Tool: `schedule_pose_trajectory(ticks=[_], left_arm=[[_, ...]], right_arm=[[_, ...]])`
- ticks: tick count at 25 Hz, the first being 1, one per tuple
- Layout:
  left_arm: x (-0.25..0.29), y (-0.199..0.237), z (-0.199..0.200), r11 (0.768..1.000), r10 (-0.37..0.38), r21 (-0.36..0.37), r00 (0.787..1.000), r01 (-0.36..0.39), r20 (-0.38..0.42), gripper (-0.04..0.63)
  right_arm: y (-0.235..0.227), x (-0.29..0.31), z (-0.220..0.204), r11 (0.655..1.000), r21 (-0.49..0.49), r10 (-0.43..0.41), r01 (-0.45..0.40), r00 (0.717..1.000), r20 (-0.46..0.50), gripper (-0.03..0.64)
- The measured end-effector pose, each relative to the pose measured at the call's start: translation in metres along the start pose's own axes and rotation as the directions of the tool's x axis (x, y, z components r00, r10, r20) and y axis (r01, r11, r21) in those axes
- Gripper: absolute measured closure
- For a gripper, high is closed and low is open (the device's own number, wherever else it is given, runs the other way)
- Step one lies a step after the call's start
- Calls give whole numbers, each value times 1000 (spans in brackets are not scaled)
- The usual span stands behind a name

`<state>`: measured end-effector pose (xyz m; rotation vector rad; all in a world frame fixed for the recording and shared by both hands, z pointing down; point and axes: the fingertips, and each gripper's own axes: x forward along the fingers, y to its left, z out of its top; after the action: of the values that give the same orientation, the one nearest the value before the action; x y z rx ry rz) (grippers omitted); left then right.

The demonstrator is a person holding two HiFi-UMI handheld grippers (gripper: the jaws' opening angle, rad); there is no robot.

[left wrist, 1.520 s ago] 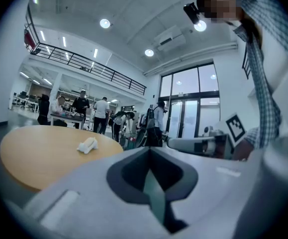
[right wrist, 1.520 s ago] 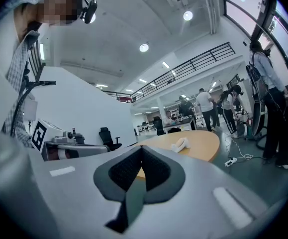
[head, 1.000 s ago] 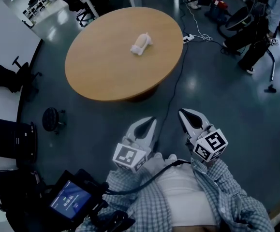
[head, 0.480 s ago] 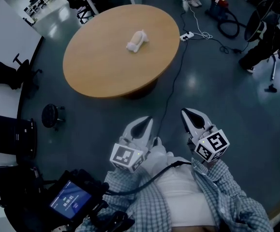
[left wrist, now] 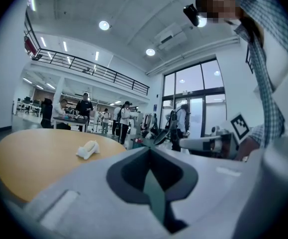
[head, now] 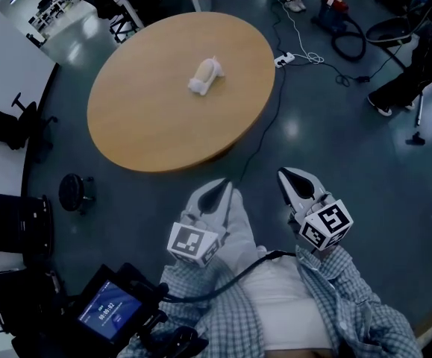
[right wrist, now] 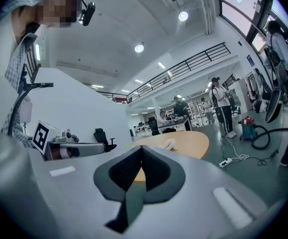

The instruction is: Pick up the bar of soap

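Note:
A small white object, the bar of soap, lies on the round wooden table, a little past its middle. It also shows far off as the soap in the left gripper view and the soap in the right gripper view. Both grippers hang close to the person's body, well short of the table. My left gripper is shut with nothing in it. My right gripper is also shut and empty. Each points toward the table.
A black cable runs over the dark floor past the table's right edge to a power strip. A stool and black chairs stand at the left. A vacuum with hose and people's legs are at the upper right.
The view has shifted: the table and soap now sit lower and further left in the head view, and nearer. Both grippers keep their pose by the body, shut.

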<state>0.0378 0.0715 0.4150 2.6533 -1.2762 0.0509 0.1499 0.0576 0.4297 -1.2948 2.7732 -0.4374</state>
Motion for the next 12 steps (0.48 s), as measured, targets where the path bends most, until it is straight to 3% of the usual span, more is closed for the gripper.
schedule_pose_trajectory(ticks=[3, 8, 12], left_arm=[[15, 20, 7, 1000, 3, -5, 1000, -3, -2, 597], [64, 96, 21, 1000, -11, 9, 1000, 11, 4, 597], [86, 145, 35, 1000, 29, -4, 1000, -29, 3, 597]], right_arm=[[-10, 22, 11, 1000, -14, -2, 2, 1000, 4, 614], [-39, 115, 40, 999, -30, 23, -23, 1000, -8, 614], [-53, 178, 50, 997, -44, 58, -59, 998, -17, 614]])
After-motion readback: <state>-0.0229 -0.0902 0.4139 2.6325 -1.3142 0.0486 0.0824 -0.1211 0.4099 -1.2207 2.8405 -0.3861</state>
